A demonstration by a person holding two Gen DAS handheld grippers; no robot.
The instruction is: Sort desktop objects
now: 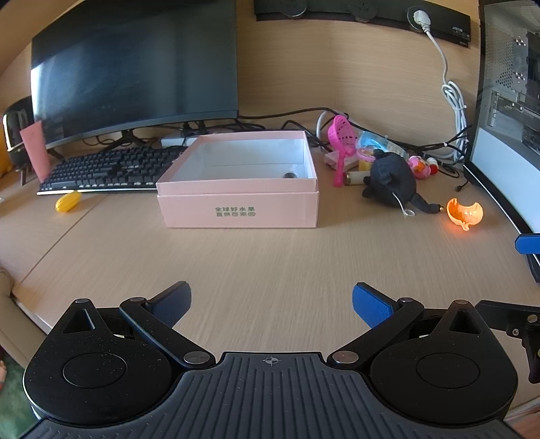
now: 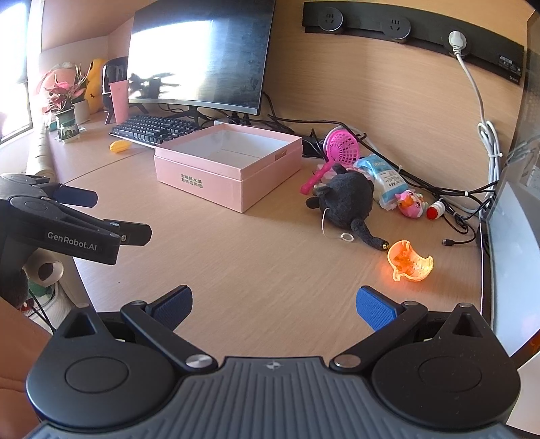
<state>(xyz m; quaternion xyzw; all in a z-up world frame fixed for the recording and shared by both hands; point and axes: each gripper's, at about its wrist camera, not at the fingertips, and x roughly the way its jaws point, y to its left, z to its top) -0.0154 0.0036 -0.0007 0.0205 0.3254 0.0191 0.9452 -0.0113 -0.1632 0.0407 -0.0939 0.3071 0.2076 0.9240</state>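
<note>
Tongs first: left gripper (image 1: 271,305) and right gripper (image 2: 274,307) both hang released and empty above bare desk (image 1: 270,256), so sorting appears not yet begun. Nearest the right gripper, ahead and slightly right, lies the orange toy (image 2: 410,265), with the black plush (image 2: 347,206) beyond; the open pink box (image 1: 238,179) sits further ahead, so a reach and close on the orange toy looks the likely next move.

I'm looking at a home office/desk setup: curved monitor (image 1: 135,67) + keyboard (image 1: 111,170) on a wood worktop (image 1: 270,256), PC tower (image 1: 509,84) at right, wall socket strip (image 2: 415,30), potted plant (image 2: 64,101) by the window.
</note>
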